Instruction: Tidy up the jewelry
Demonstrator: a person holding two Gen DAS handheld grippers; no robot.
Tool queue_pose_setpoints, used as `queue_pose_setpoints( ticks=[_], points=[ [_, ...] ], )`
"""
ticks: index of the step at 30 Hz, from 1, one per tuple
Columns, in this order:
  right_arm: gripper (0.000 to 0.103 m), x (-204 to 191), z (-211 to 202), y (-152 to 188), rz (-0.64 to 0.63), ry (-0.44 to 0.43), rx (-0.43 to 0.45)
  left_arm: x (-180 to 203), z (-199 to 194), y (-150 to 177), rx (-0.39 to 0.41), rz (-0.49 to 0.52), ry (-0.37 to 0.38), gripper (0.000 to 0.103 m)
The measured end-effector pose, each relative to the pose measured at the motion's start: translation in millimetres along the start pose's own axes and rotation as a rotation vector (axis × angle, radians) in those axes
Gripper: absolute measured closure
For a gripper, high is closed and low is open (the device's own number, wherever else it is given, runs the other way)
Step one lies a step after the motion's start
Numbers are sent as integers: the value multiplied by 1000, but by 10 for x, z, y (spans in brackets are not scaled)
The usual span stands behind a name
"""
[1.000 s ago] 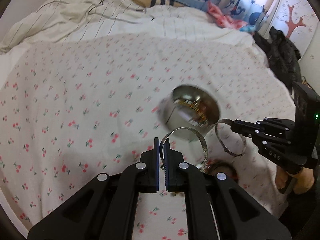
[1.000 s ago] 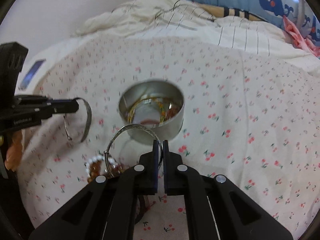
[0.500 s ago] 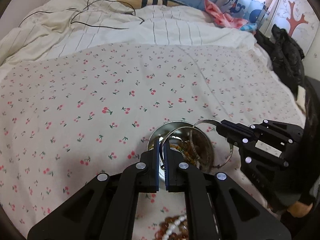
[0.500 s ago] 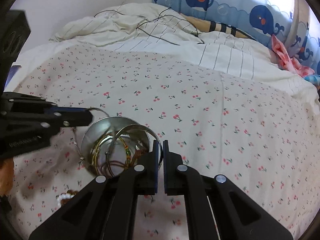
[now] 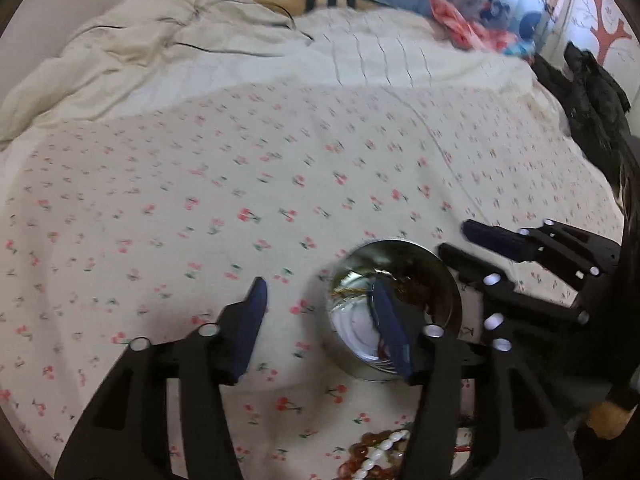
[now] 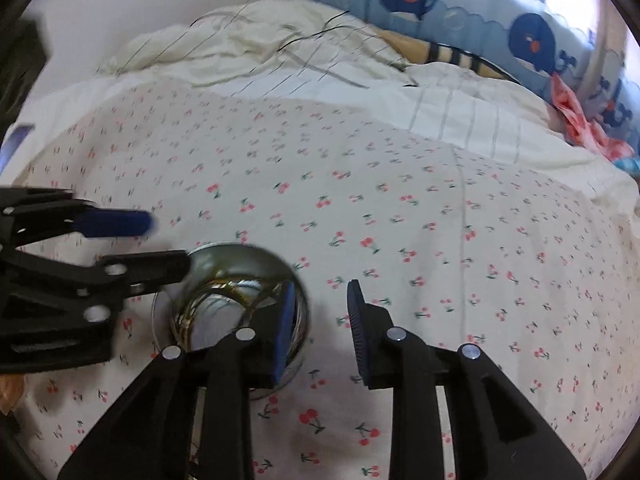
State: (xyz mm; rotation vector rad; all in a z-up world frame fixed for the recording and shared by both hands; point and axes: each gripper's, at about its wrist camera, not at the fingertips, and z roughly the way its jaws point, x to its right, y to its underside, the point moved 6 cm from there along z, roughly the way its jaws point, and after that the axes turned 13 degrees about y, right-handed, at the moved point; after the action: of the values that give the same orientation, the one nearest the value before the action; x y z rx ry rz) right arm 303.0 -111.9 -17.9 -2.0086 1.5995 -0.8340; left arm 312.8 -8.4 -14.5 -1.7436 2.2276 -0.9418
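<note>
Writing: none legible on either gripper, the tin or the bedding in these blurred views.
Left gripper [image 5: 320,300]: black two-finger claw with blue pads, spread wide and holding nothing; its right finger [image 5: 390,332] hangs over the tin's mouth, its left finger over bare sheet.
Right gripper [image 6: 320,316]: black two-finger claw with blue ribbed pads, spread wide and holding nothing; its left finger [image 6: 285,320] reaches over the tin's rim, its right finger over the sheet beside the tin.
Both claws: they meet at the tin from opposite sides, each visible in the other's camera, at [image 5: 500,256] and [image 6: 120,240].
Container: round, shiny, open-topped metal tin [image 5: 394,312], upright on the bed near the front edge, also at [image 6: 236,300].
Contents: thin silver and gold-toned bangles [image 6: 218,292] lying in rings against the inner wall, with a brownish tangle [image 5: 408,284] on one side; the polished bottom shows bare in the middle.
Loose jewelry: string of brown and white beads [image 5: 376,452] on the sheet, in front of the tin, apart from it.
Surface: white bedsheet printed with small red cherries [image 5: 200,184].
Background: rumpled cream duvet [image 6: 248,48], blue whale-print curtain [image 6: 460,8], dark clothing [image 5: 588,96] at the bed's right side.
</note>
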Motion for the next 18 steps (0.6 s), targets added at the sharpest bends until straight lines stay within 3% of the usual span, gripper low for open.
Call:
queue_pose_setpoints(
  ticks=[3,6,9,13,15,18],
  points=[
    [71,99,-97,34,20,-3,-2,-119,-110,55,18,-24,-11,49],
    [54,151,-222,144,23,-6,2,-307,-161,251,44,-57,-76,31],
    [54,193,-362,316,31,-19,4,-546,-177,416,117,-81,-181,23],
    [53,240,-419,512,46,-25,-12,-821,-11,553,175,-140,-211,18],
    [52,259,-381,573,54,-26,-28,-919,136,651,142,-175,-250,9],
    [52,275,-275,634,77,-44,-61,-955,217,712,126,-172,-252,7]
  ],
)
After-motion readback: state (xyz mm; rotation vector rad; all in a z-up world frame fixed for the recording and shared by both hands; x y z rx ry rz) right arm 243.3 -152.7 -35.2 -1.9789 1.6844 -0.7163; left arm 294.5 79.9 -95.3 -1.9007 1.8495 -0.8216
